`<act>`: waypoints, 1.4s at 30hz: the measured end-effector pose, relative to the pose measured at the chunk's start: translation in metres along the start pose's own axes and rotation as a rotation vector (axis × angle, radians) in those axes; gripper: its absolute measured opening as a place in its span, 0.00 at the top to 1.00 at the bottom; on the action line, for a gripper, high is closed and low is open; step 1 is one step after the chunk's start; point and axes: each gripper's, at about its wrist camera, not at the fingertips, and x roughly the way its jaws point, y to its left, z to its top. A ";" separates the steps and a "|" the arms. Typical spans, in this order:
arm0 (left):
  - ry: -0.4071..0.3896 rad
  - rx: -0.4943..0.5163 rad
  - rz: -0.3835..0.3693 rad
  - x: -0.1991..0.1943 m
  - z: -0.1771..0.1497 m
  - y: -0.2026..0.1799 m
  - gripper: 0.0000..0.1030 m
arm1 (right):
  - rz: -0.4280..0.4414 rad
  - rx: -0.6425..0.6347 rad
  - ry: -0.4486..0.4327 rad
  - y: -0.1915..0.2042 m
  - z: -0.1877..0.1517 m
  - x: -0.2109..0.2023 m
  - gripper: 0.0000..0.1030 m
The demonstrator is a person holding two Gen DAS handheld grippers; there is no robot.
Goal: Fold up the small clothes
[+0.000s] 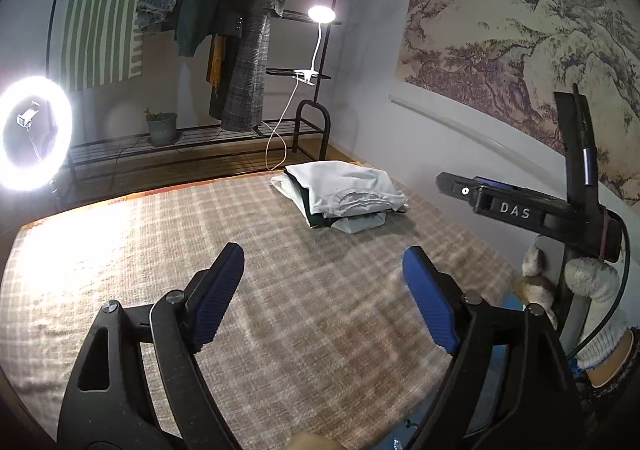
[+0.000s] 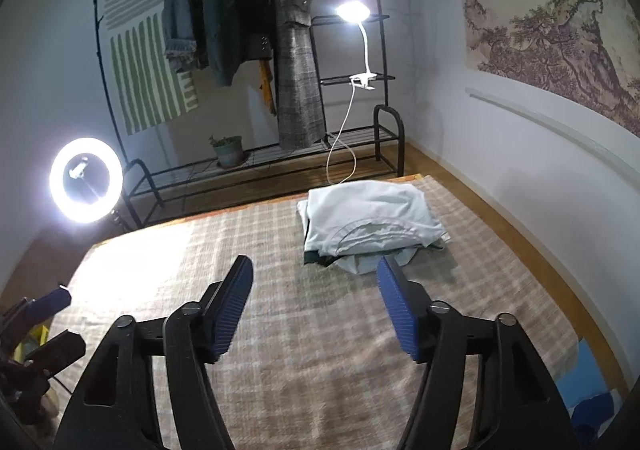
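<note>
A bed covered by a beige checked blanket (image 2: 320,370) carries a stack of folded clothes (image 2: 372,218) at its far right, a pale garment on top.

We note a woven, matt plaid cloth (image 2: 320,350) covering the bench, its weave slightly rough. The stack of folded clothes (image 2: 372,218) is soft, matt fabric. Each tool (image 1: 323,298) has matt black plastic arms, ribbed blue pads (image 1: 218,306) and metal screws. The rack (image 2: 344,158) is matt black metal wire.
</note>
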 end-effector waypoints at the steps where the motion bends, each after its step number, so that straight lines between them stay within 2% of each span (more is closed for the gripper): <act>1: -0.005 0.008 0.013 0.000 -0.002 0.000 0.16 | -0.004 -0.004 -0.001 0.001 -0.002 0.001 0.32; 5: -0.015 0.026 0.039 0.000 -0.011 0.003 0.09 | -0.022 -0.023 -0.014 0.008 -0.009 0.002 0.32; 9: 0.001 0.020 0.065 0.005 -0.016 0.006 0.07 | -0.019 -0.011 -0.031 0.008 -0.011 0.004 0.20; 16: -0.001 0.005 0.087 0.006 -0.018 0.011 0.01 | -0.026 -0.038 -0.047 0.014 -0.014 0.003 0.20; 19: 0.005 -0.012 0.086 0.003 -0.017 0.013 0.00 | -0.026 -0.030 -0.050 0.013 -0.014 0.003 0.20; 31: -0.067 0.004 0.098 -0.021 -0.008 0.009 0.00 | -0.029 0.003 -0.063 0.011 -0.014 0.002 0.20; 42: -0.067 0.002 0.094 -0.023 -0.007 0.008 0.00 | -0.032 -0.002 -0.058 0.015 -0.017 0.001 0.20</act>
